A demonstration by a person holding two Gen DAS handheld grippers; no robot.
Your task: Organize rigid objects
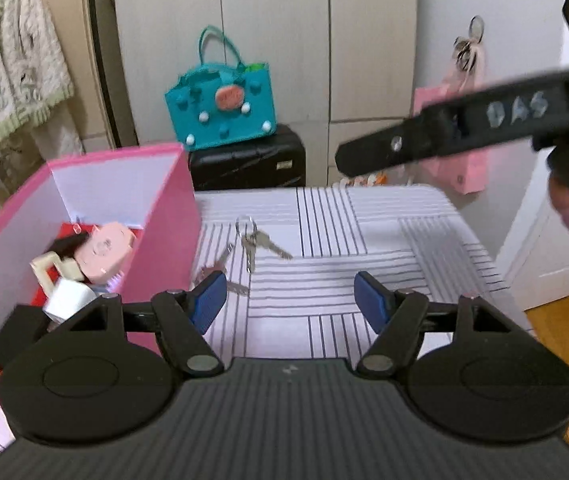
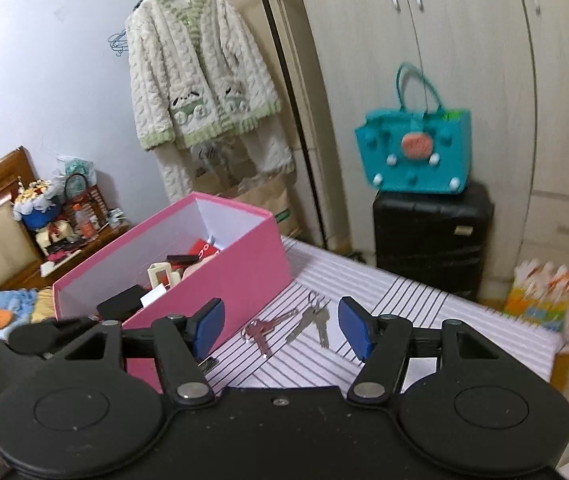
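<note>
Keys (image 2: 316, 322) lay just ahead of the right gripper (image 2: 280, 330), jaws apart, empty; left gripper (image 1: 290, 300) likewise; pink box (image 2: 244, 264) held oddments left of both

I see an open cardboard box (image 2: 220, 280), bright pink outside and white inside. In it lie a pale pink rounded gadget (image 1: 102, 250), a cream plastic piece (image 1: 50, 266), a white block (image 1: 69, 298), and red and black items. The tabletop cloth (image 1: 364, 240) is white with thin black stripes in blocks running different ways. Silver metal keys (image 1: 262, 242) lie on it, and a reddish-tinted key bunch (image 2: 260, 332). My gripper pads (image 2: 208, 326) are deep blue on black arms. Behind, a teal felt handbag (image 2: 416, 156) with a pink patch and white dots sits on a black suitcase (image 2: 432, 240). A cream fleece robe (image 2: 200, 80) has green trim.
</note>
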